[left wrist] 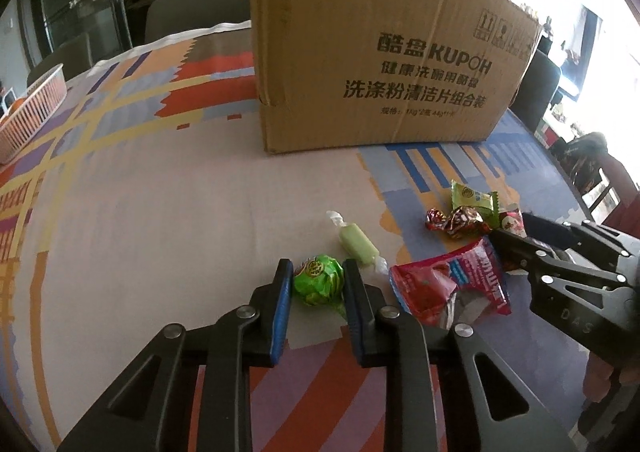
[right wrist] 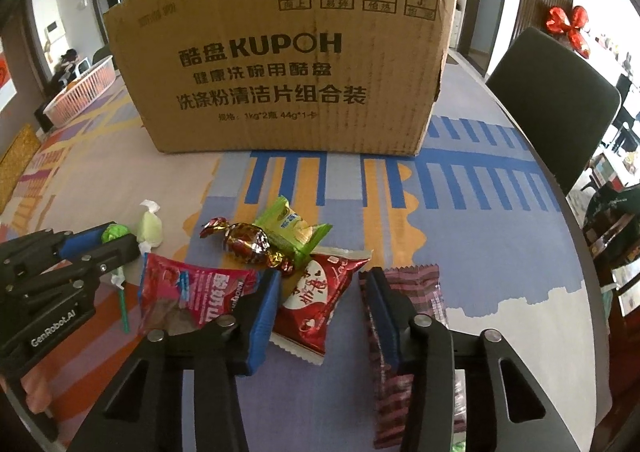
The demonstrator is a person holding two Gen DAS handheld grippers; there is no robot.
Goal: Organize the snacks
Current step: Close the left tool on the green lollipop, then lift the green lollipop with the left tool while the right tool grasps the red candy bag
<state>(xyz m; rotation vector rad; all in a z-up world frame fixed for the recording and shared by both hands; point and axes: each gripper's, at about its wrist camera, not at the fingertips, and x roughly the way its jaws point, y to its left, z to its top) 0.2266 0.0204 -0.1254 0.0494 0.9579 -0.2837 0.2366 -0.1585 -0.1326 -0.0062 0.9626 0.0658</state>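
My left gripper (left wrist: 318, 284) is shut on a green lollipop (left wrist: 319, 279) lying on the patterned tablecloth; its stick (right wrist: 123, 308) trails toward me. Behind it lies a pale green wrapped candy (left wrist: 358, 248). My right gripper (right wrist: 320, 292) stands open over a red-and-white packet (right wrist: 316, 292): the left pad meets the packet, the right pad stays apart from it and covers a dark red striped packet (right wrist: 416, 284). A pink-red packet (right wrist: 192, 292), a foil candy (right wrist: 248, 242) and a green packet (right wrist: 296, 230) lie close by. The cardboard box (right wrist: 288, 63) stands behind them.
A pink-and-white basket (left wrist: 32, 107) holding something orange sits at the table's far left. A dark chair (right wrist: 552, 99) stands at the right edge of the table. Between the snacks and the box lies bare tablecloth (left wrist: 180, 191).
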